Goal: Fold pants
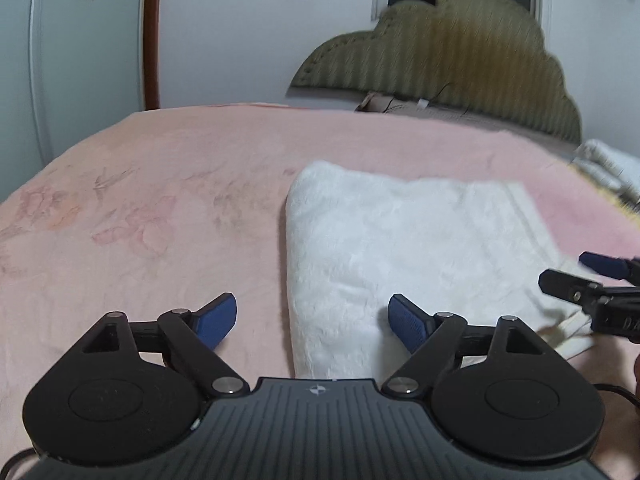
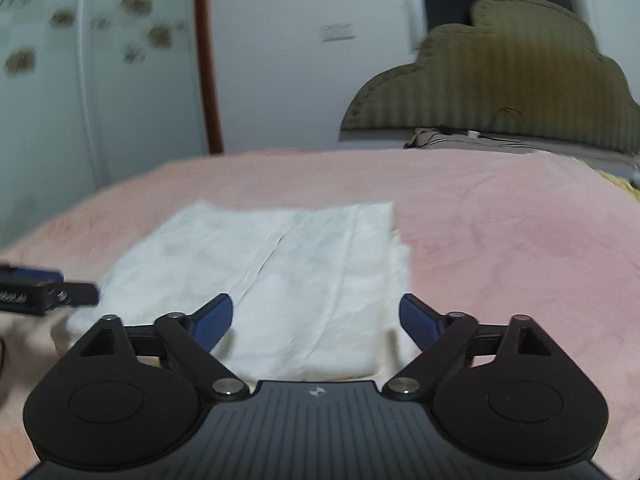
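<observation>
While both claws, left claw [image 1: 312, 320] and right claw [image 2: 316, 320], are held wide and empty, the folded pants [image 2: 280, 272] lie on the bed [image 2: 500, 248]; layers could be dragged apart by a snagging fingertip.

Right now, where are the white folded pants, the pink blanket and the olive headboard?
white folded pants [image 2: 280, 276], right wrist view, top layer.
pink blanket [image 1: 160, 184], left wrist view, bare stretch.
olive headboard [image 1: 440, 52], left wrist view, padded face.

My left gripper [image 1: 312, 320] hangs wide open, empty, at the bottom of the frame. Folded white pants [image 1: 408, 248] lie centre-right on the pink blanket [image 1: 160, 184]; the right gripper [image 1: 576, 276] enters from the right edge.
</observation>
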`<state>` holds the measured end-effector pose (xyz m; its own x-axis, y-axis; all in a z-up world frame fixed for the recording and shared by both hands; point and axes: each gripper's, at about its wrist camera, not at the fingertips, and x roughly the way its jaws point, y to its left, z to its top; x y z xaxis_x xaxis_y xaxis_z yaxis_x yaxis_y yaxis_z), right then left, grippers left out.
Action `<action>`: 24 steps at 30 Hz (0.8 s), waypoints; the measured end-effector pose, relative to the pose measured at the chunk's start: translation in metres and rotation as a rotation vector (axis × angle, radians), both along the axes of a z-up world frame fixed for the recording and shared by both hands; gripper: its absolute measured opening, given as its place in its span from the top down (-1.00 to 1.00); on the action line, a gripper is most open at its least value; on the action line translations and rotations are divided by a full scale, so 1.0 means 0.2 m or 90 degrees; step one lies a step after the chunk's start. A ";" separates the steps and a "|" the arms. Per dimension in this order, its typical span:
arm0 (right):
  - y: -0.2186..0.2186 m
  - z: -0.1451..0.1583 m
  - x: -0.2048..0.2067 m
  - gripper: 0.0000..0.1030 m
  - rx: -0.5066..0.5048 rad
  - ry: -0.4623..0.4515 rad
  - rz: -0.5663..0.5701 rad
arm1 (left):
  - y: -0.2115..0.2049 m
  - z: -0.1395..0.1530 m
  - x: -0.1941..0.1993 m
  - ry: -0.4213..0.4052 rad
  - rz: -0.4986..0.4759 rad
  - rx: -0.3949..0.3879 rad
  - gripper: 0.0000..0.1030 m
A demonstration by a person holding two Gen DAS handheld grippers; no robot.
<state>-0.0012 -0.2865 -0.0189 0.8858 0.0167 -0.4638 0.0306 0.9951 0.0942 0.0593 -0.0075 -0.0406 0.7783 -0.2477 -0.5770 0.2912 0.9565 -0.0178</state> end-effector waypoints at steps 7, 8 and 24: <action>-0.10 -0.10 0.04 -1.00 0.079 0.058 -0.025 | 0.07 -0.01 0.03 0.023 0.017 -0.045 -0.85; -0.13 -0.12 0.06 -1.00 0.117 0.071 -0.022 | 0.08 -0.02 0.04 0.031 0.021 -0.053 -0.87; -0.17 -0.14 0.06 -1.00 0.163 0.072 -0.022 | 0.10 -0.09 0.06 0.022 0.047 -0.060 -1.00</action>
<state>0.0100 -0.3206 -0.0478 0.8304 0.1159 -0.5449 0.0894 0.9377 0.3357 0.0704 0.0121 -0.0577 0.7762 -0.2456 -0.5807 0.2184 0.9687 -0.1177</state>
